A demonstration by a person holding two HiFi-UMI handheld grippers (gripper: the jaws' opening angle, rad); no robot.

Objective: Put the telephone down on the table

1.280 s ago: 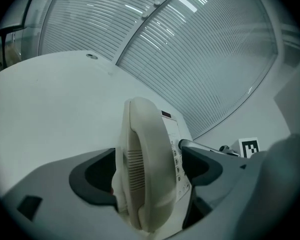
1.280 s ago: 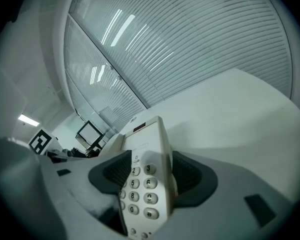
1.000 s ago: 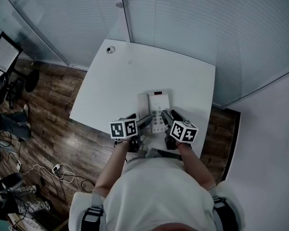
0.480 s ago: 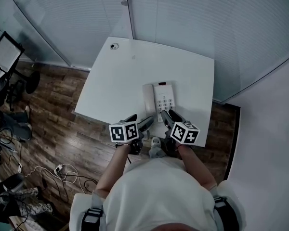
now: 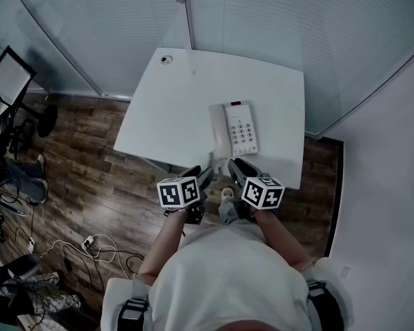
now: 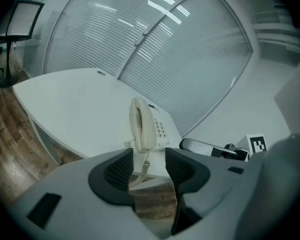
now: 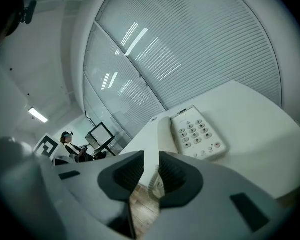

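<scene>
Two jaws on our left gripper point(image 5: 204, 174) have just been closing and stand partly apart, empty; our right gripper point(image 5: 237, 165) beside it shows the same, its gap narrower. Ahead of both, the corded telephone point(image 5: 233, 129) lies flat near the white table's point(image 5: 172, 109) near right edge, long axis running away from us, handset point(image 5: 219, 131) left, keypad point(image 5: 243, 131) right. Wood floor point(image 5: 76, 157) lies left; a slatted glass wall point(image 5: 276, 26) stands behind.
</scene>
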